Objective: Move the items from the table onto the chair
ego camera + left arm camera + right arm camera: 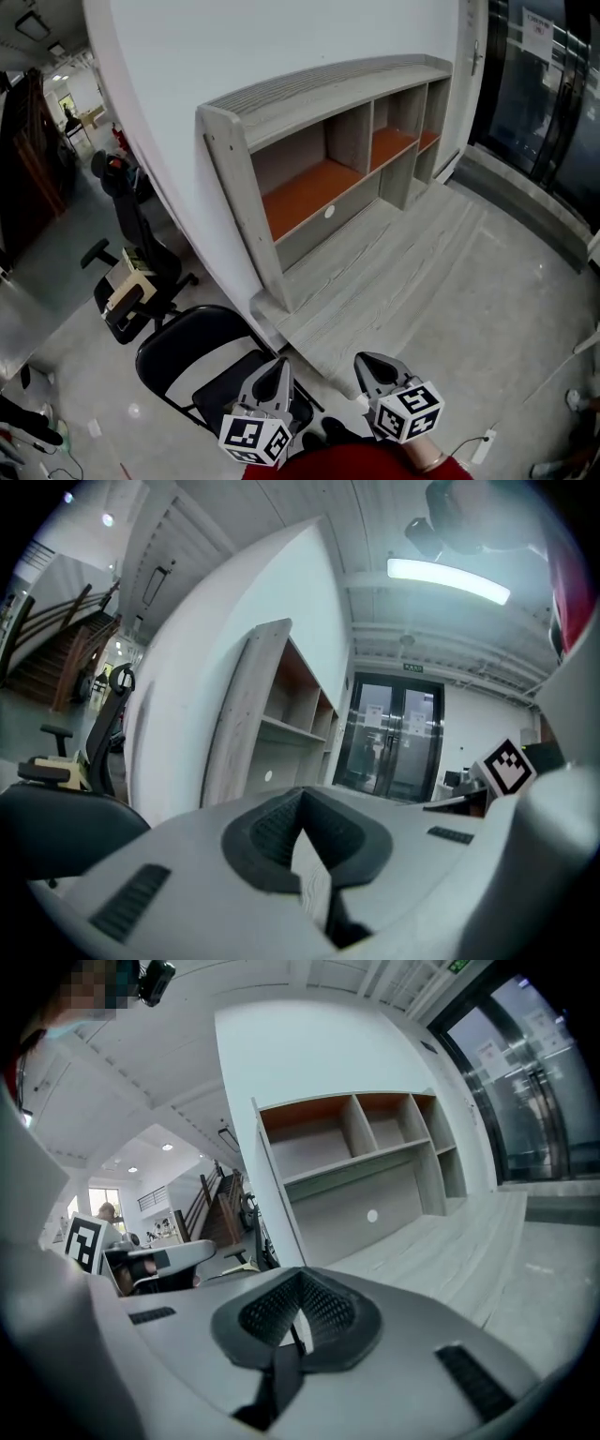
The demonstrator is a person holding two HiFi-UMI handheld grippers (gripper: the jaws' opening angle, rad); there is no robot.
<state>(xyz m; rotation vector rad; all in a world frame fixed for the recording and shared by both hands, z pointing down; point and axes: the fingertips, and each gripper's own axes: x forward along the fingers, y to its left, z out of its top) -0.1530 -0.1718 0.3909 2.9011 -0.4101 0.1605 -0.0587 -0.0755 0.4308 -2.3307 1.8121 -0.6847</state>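
The grey wooden table (pixel 403 272) lies ahead with a bare top; no loose item shows on it. A black folding chair (pixel 202 352) stands at its near left corner, its seat partly hidden behind my grippers. My left gripper (pixel 279 363) hangs over the chair's seat edge, jaws shut with nothing between them. My right gripper (pixel 362 360) is level with it near the table's front corner, jaws together and holding nothing. In the left gripper view the left gripper (pixel 300 797) points at the shelf unit (pixel 281 724). The right gripper (pixel 300 1277) faces the same shelves.
A grey shelf unit (pixel 323 141) with orange-floored compartments stands on the back of the table against a white wall. An office chair (pixel 131 277) carrying a box is on the floor at the left. Glass doors (pixel 553 103) are at the right, and cables (pixel 483 445) lie on the floor.
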